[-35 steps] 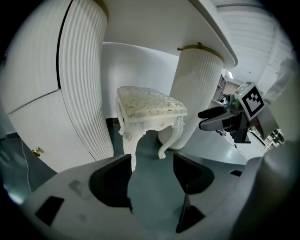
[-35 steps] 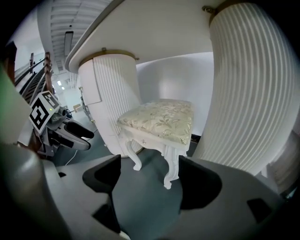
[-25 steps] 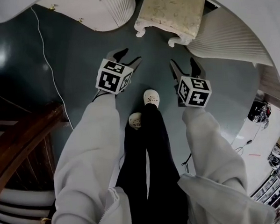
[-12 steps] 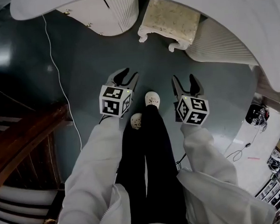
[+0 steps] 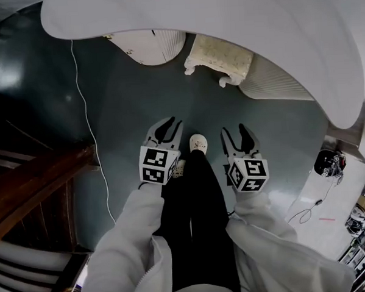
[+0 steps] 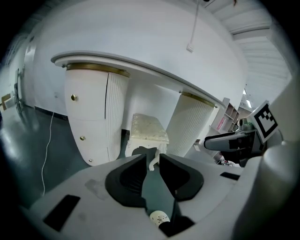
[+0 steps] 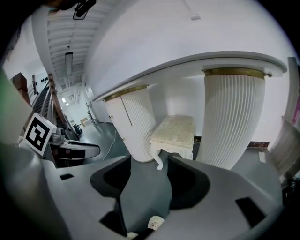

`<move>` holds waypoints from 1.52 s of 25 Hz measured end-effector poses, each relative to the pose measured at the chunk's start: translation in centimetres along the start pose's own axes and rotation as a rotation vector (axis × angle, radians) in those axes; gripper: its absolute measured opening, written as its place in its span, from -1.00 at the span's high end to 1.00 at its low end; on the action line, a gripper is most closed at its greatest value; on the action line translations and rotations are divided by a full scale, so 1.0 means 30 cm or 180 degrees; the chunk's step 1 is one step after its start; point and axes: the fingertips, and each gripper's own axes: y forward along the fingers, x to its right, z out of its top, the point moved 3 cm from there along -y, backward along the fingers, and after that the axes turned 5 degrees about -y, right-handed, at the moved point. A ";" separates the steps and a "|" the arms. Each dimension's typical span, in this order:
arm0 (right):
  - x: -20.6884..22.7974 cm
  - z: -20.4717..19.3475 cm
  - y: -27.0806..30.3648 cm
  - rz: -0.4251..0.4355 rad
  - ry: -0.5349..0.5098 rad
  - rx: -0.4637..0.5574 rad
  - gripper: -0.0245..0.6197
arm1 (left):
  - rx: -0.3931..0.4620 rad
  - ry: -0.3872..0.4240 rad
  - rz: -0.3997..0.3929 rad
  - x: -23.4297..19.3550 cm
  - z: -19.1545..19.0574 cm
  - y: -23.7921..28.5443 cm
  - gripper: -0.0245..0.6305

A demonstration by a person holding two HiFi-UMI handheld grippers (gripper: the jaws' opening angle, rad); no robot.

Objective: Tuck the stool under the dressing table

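We hold a gripper in each hand, both pointing down and forward, and neither touches anything. The left gripper (image 6: 153, 157) has its jaws closing to a narrow slit, with only floor showing between them. The right gripper (image 7: 150, 161) is also closing, its jaws wider apart and likewise holding nothing.

The stool (image 5: 220, 52), white with a cream patterned cushion, stands beneath the white curved top of the dressing table (image 5: 224, 18). It sits between the left pedestal (image 5: 150, 45) and the right pedestal (image 5: 277, 82), both ribbed.

The floor (image 5: 119, 103) is dark grey-blue and glossy. A thin white cable (image 5: 82, 99) trails across it at the left, near a dark wooden stair rail (image 5: 38, 180). Open floor lies between our shoe (image 5: 197, 143) and the stool.
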 end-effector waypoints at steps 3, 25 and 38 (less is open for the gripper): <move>-0.029 0.037 -0.050 0.0059 0.0073 0.0020 0.03 | 0.0032 -0.0029 0.0026 0.023 0.033 -0.058 0.66; -0.160 0.639 -0.320 0.0295 0.0211 0.0680 0.70 | 0.0552 0.0040 0.0074 0.162 0.511 -0.400 0.80; -0.127 0.855 -0.480 0.0373 -0.0024 0.0999 0.77 | 0.0949 0.0104 0.0077 0.245 0.754 -0.505 0.87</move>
